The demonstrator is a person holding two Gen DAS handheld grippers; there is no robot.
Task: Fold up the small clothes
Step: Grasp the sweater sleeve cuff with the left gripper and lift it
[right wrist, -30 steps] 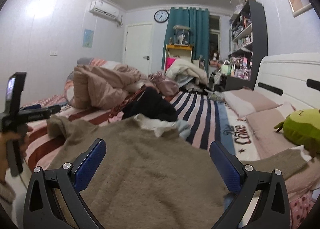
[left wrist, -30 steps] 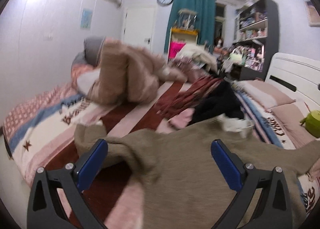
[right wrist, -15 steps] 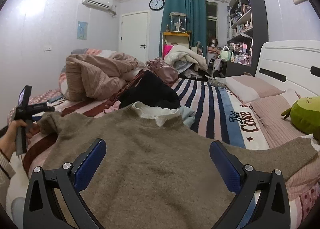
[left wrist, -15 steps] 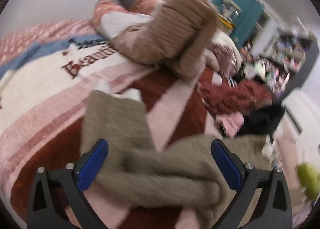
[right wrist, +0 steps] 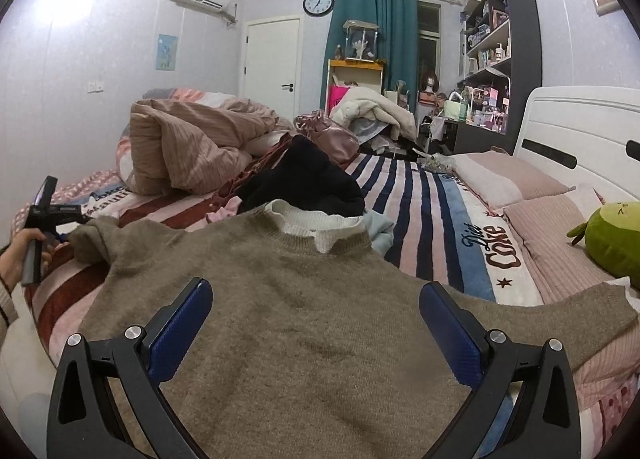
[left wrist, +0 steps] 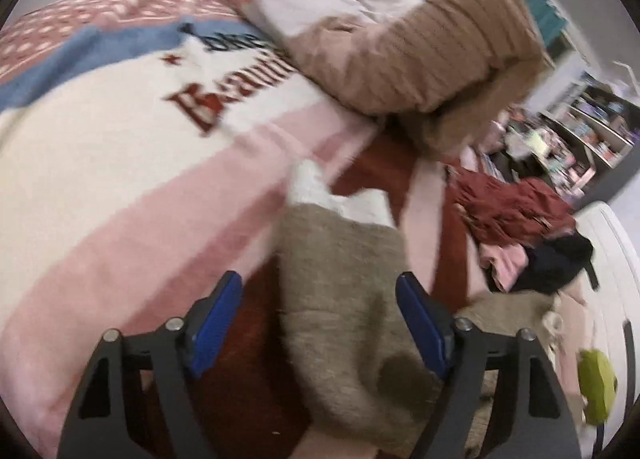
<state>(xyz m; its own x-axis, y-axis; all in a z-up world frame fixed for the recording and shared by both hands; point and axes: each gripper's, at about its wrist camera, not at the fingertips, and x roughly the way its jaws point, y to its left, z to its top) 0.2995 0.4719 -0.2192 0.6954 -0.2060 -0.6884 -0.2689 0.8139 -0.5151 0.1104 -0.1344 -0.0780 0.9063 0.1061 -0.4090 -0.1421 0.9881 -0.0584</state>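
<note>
Lower now than a moment ago, the left gripper (left wrist: 318,313) hangs over the sweater's left sleeve (left wrist: 344,283).

At the far left of the right wrist view, a hand (right wrist: 24,255) holds that tool beside the sleeve; its jaws stand apart, seemingly straddling the blurred cuff. The brown sweater (right wrist: 304,315) lies flat across the near bed (right wrist: 420,211), collar away. Above its middle, the right gripper (right wrist: 316,317) hangs with jaws wide apart, empty.

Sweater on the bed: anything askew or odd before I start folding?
The brown sweater lies mostly flat, but its left sleeve is bunched and angled, white cuff showing, between the open left gripper fingers. Loose clothes crowd its collar.
</note>
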